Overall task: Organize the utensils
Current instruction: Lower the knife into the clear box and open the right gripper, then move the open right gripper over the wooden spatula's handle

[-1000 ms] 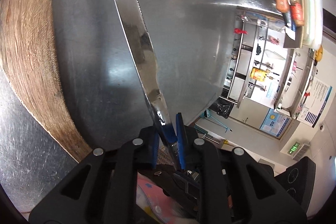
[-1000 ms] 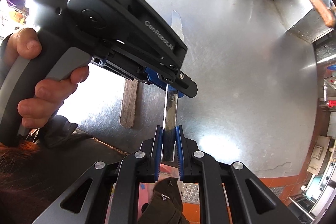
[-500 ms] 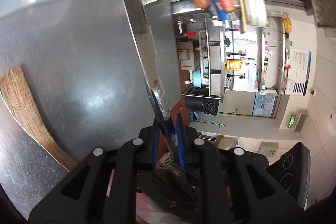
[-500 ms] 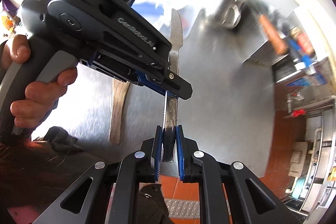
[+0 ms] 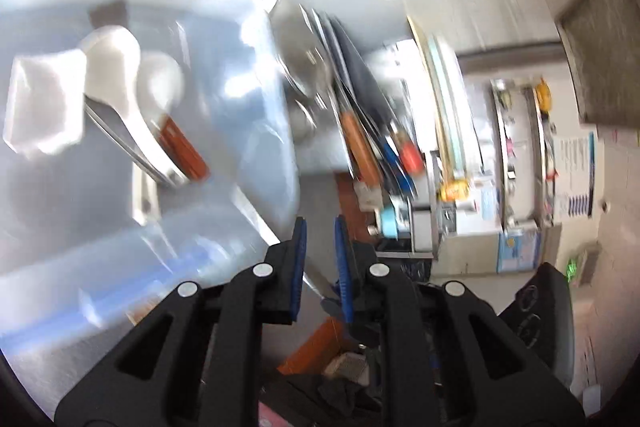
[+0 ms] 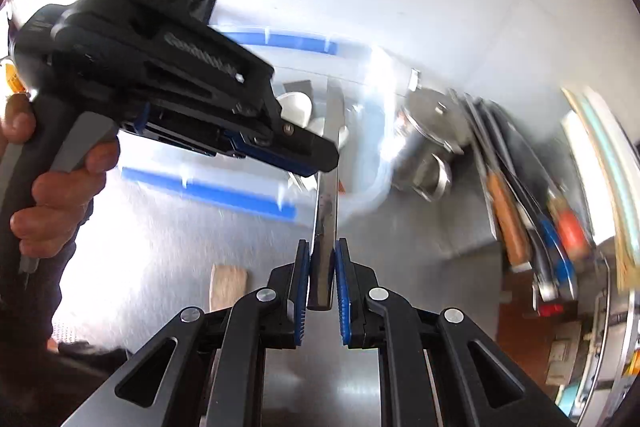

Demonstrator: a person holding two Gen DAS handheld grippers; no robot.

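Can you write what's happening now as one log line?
left gripper: shut on knife | right gripper: shut on knife | knife: above steel counter, near clear bin

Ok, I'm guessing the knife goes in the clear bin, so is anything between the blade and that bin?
Nothing visible blocks it. The knife, clamped by the right gripper and the left gripper, points toward the clear bin. White spoons lie inside, near where the tip aims; blur hides finer detail.
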